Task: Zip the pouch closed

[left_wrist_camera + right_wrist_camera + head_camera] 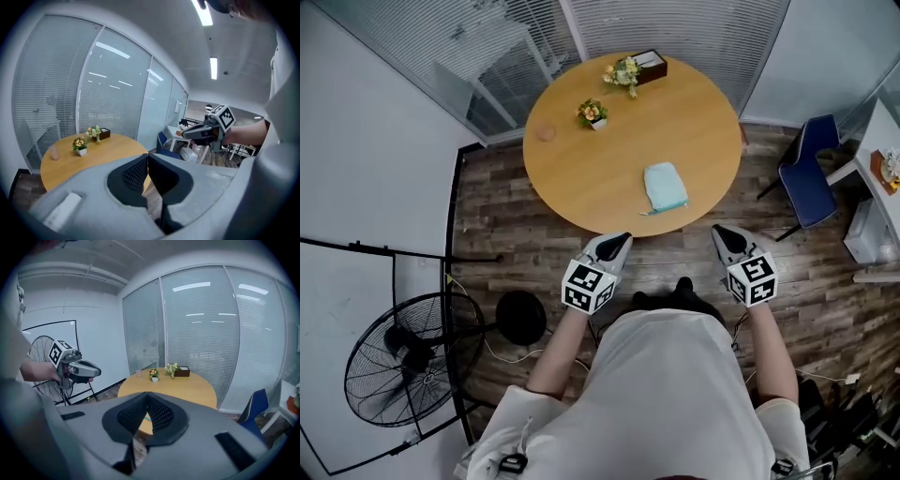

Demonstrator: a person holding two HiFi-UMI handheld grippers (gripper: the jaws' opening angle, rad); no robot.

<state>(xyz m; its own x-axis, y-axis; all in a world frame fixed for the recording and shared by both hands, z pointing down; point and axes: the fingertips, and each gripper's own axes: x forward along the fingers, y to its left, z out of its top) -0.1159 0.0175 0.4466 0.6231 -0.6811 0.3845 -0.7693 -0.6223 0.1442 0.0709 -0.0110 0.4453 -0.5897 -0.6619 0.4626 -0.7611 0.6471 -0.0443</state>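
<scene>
Blue pouch (665,187) on table (581,178), beyond right claw (719,231)

The pouch (665,186) shows too small in the head view to tell whether it is zipped.

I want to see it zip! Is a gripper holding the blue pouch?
No, the pouch lies alone on the table with nothing touching it.
</scene>
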